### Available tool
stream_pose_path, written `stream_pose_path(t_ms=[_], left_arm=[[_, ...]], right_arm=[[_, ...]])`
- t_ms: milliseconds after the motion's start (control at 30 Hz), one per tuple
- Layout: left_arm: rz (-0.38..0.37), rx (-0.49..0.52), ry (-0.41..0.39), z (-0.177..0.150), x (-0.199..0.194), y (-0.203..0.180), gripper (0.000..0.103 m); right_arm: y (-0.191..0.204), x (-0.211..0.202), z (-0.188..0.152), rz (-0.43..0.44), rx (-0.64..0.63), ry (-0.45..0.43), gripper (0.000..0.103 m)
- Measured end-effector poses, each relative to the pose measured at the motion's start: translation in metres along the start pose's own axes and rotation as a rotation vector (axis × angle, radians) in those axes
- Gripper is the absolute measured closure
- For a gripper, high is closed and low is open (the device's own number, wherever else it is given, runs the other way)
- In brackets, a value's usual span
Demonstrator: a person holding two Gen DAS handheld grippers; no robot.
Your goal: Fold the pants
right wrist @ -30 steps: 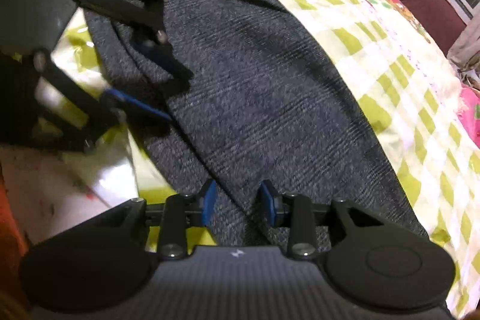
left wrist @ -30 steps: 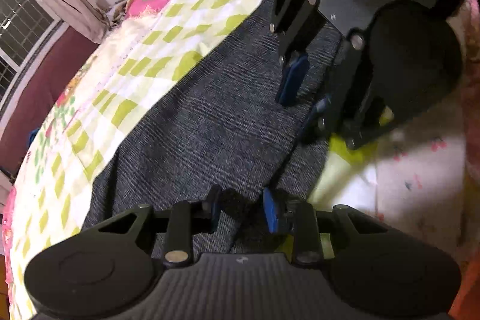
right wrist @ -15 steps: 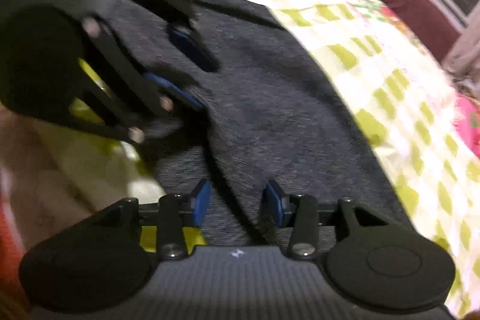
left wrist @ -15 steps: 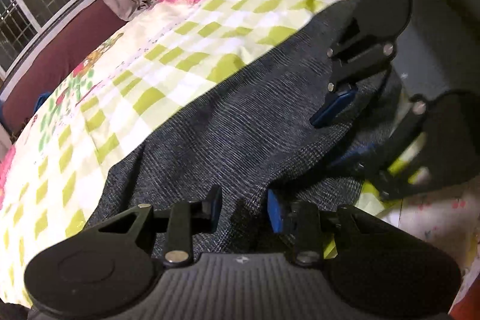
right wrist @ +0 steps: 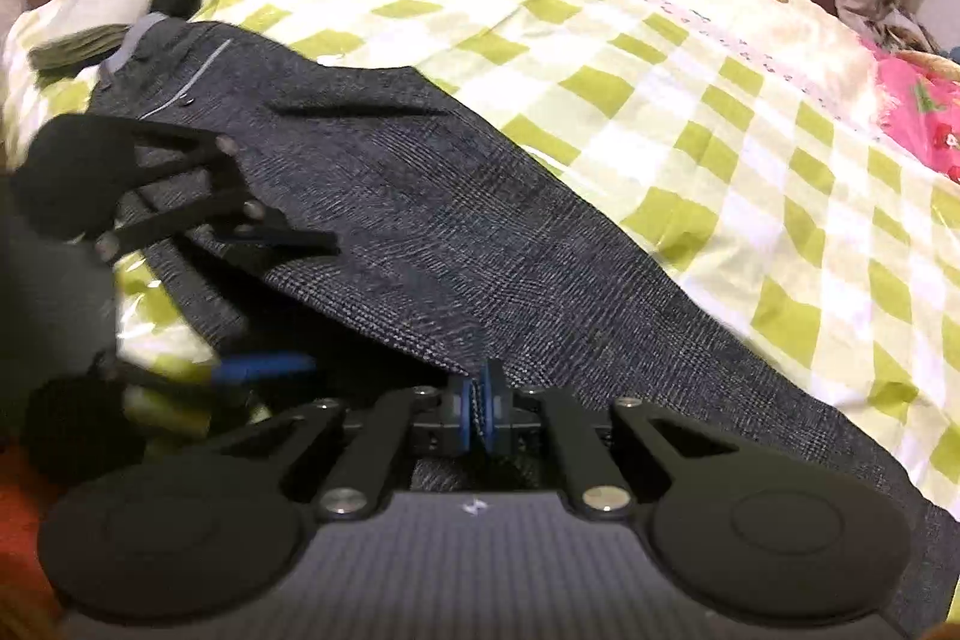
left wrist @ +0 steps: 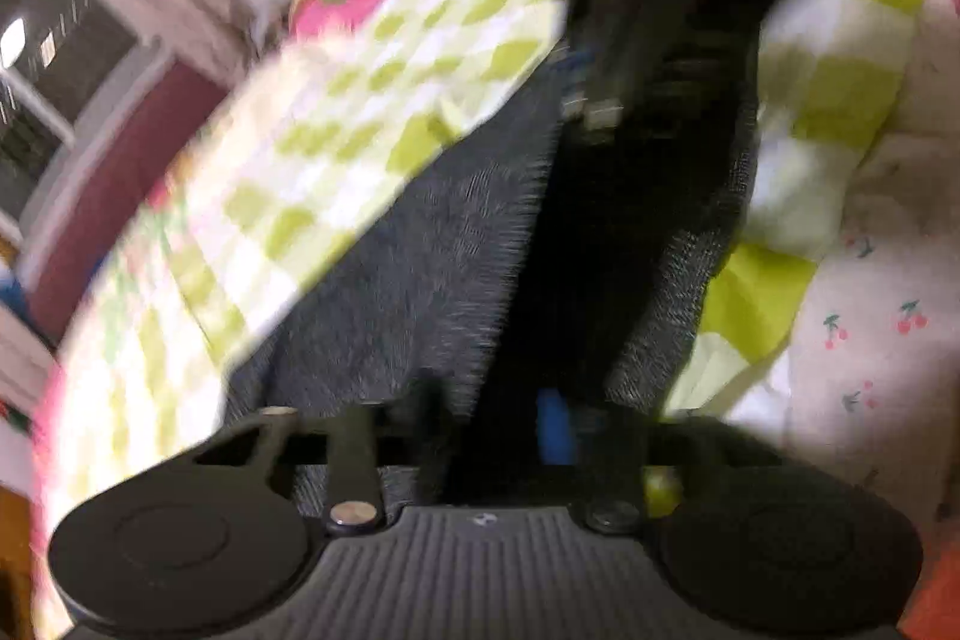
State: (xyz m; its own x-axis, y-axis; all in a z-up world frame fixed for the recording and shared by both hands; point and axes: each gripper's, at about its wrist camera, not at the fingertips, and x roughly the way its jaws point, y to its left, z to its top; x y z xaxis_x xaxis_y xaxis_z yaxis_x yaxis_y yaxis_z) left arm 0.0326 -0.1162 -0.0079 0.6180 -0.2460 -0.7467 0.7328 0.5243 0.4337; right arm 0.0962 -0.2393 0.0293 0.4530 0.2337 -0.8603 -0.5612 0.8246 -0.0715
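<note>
Now dark grey pants [right wrist: 456, 232] spread on checked bedspread [right wrist: 690, 58], right gripper [right wrist: 479, 415] pinched tight on lifted hem edge, left gripper [left wrist: 498, 430] closing, jaws astride fabric, grip unclear through blur.

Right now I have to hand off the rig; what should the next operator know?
Right gripper: shut on the pants edge, cloth pinched between the jaws.
Left gripper: jaws closing around the same edge; the blurred view does not show a firm grip.
Pants: dark grey, spread lengthwise on the checked bedsheet.
Done: near edge picked up.
Left: confirm left grip, carry the edge over, flatten the fold.
</note>
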Motion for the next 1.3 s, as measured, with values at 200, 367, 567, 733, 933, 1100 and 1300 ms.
stream_pose_path(t_ms=[200,367,567,733,933,1100,1300], left_arm=[[-0.054,0.049,0.057,-0.018,0.0,-0.006,0.074],[-0.044,0.036,0.063,-0.022,-0.003,-0.007,0.072],[-0.014,-0.082,0.112,-0.042,-0.024,0.043,0.061],[0.112,-0.133,0.205,-0.083,-0.028,0.079,0.049],[0.25,-0.054,0.259,-0.127,-0.037,0.094,0.044],[0.364,-0.104,0.33,-0.159,-0.035,0.124,0.037],[0.445,-0.188,0.45,-0.199,-0.033,0.151,0.037]], right_arm=[[0.021,0.032,-0.025,0.027,-0.056,0.094,0.099],[0.024,0.04,-0.019,0.04,-0.111,0.149,0.089],[0.007,0.014,0.006,0.076,-0.045,0.14,0.088],[0.031,0.022,0.047,0.151,-0.095,0.046,0.081],[0.106,0.06,0.086,0.318,-0.236,-0.02,0.081],[0.159,0.084,0.107,0.346,-0.35,-0.075,0.079],[0.175,0.1,0.116,0.392,-0.308,-0.019,0.076]])
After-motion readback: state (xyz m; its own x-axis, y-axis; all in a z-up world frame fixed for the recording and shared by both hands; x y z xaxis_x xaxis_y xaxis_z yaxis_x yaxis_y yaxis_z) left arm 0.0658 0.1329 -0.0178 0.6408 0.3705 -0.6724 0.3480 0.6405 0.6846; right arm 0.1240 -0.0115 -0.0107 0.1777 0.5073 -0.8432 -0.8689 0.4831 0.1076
